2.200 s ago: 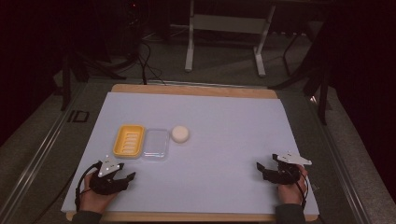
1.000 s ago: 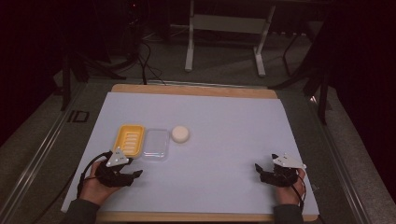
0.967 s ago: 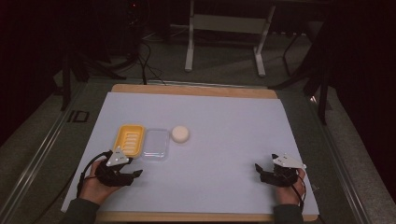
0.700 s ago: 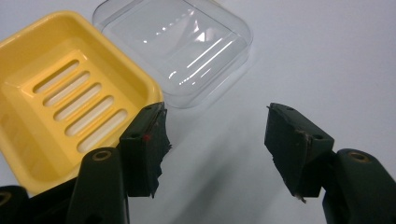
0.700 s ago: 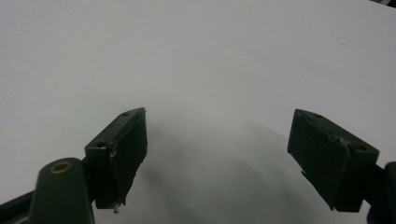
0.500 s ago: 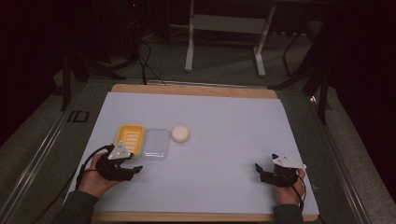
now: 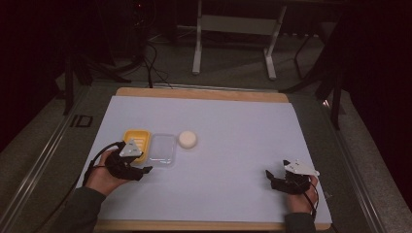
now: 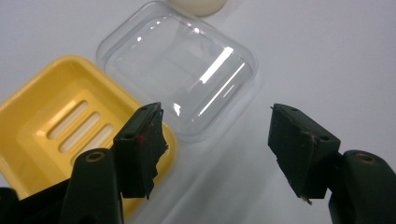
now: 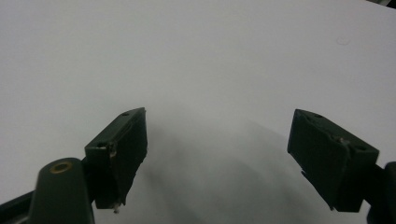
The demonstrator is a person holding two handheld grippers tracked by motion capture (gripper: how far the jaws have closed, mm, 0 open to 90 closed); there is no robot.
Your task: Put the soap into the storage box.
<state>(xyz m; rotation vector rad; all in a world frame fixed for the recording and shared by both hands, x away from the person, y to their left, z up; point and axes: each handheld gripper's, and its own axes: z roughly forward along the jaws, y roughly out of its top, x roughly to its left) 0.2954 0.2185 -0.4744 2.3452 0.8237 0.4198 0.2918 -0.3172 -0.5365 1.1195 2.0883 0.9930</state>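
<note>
Since the earlier frames the left gripper point(image 7: 137, 170) has moved forward and inward toward the dishes, while the right gripper point(image 7: 273, 178) has stayed near the table's right front. In the left gripper view its jaws stand wide apart and hold nothing; the left jaw lies over the near corner of the yellow tray point(image 8: 56, 126), though whether it touches is unclear, and the gap between the jaws faces the near edge of the clear lid point(image 8: 180, 74). The right gripper's jaws are also spread wide and empty, over bare white table point(image 9: 210, 56), well apart from the dishes. On the table sit one yellow tray point(image 7: 137, 139) with slots in its floor, one clear lid point(image 7: 162, 148) just beside it on its right, and one round cream soap point(image 7: 187, 139) just right of the lid. These three have not shifted from earlier. Each hand, left hand point(image 7: 104, 175) and right hand point(image 7: 301, 196), comes in from the near edge, a cable trailing from each gripper.
</note>
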